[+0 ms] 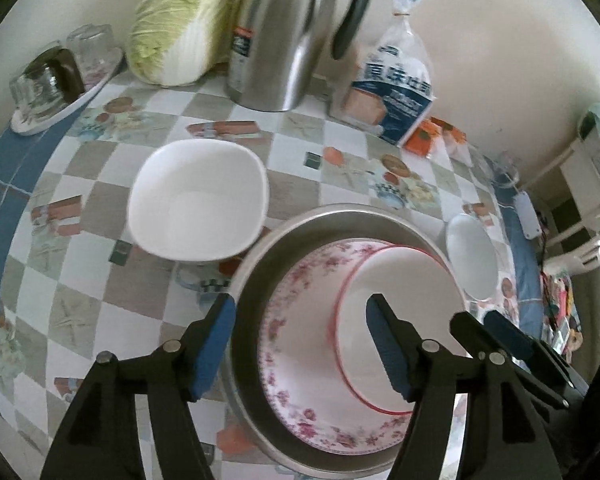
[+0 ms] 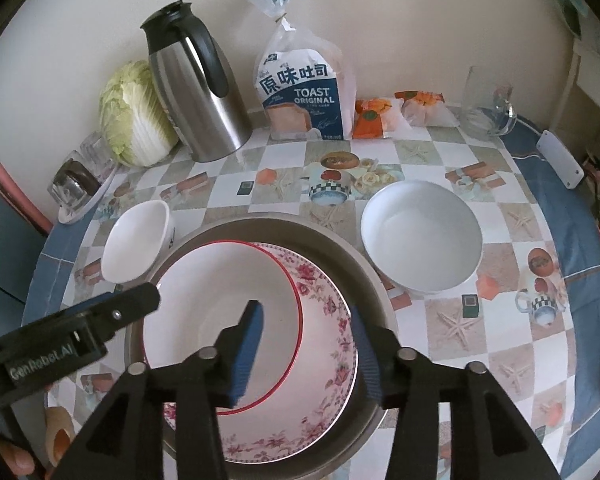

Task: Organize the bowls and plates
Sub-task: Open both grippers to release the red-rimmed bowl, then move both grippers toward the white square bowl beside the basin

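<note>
While left wrist blurs it | right wrist reads toast bag [image 2: 304, 92]

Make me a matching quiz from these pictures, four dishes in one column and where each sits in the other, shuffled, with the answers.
Things:
1. red-rimmed bowl
2. floral plate
3. square white bowl
4. round white bowl

Places:
A. on the tablecloth, right of the metal basin, seen from the right wrist
B. directly in the metal basin
C. on the floral plate
D. on the tablecloth, left of the basin

Pairs: 1-C, 2-B, 3-D, 4-A
</note>
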A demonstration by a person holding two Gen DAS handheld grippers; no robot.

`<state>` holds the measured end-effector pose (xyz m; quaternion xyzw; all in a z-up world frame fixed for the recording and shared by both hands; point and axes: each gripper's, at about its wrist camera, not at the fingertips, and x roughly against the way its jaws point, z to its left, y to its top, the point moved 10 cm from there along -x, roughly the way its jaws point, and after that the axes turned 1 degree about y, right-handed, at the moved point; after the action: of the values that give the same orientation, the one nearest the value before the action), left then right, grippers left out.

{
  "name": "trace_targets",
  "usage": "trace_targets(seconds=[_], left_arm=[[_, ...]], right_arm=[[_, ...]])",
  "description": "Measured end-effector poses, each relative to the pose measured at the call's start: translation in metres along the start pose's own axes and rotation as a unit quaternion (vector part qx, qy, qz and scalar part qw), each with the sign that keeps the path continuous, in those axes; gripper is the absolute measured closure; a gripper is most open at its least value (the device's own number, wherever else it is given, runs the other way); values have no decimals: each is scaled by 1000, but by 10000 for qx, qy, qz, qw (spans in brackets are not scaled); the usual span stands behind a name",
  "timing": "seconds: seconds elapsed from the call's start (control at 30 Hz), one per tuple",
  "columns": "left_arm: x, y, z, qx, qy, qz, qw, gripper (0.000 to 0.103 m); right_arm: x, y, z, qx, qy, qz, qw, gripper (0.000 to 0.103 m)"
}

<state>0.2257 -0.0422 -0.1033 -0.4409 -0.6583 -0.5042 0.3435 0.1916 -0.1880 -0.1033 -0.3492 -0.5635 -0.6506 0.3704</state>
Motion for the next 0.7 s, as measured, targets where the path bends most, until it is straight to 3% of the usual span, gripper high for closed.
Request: trace_targets(seconds=[0.13, 0.3, 0.7], left_arm=[[0, 2, 13, 160, 154, -40, 9997, 18], [4, 6, 30, 300, 401, -150, 9986, 14], [10, 15, 66, 715, 553, -352, 9953, 12]], right_arm=[[1, 1, 2, 67, -14, -49, 10000, 35], [0, 1, 2, 73, -20, -59, 10000, 27], [-3, 3, 16, 155, -40, -165, 9997, 9]])
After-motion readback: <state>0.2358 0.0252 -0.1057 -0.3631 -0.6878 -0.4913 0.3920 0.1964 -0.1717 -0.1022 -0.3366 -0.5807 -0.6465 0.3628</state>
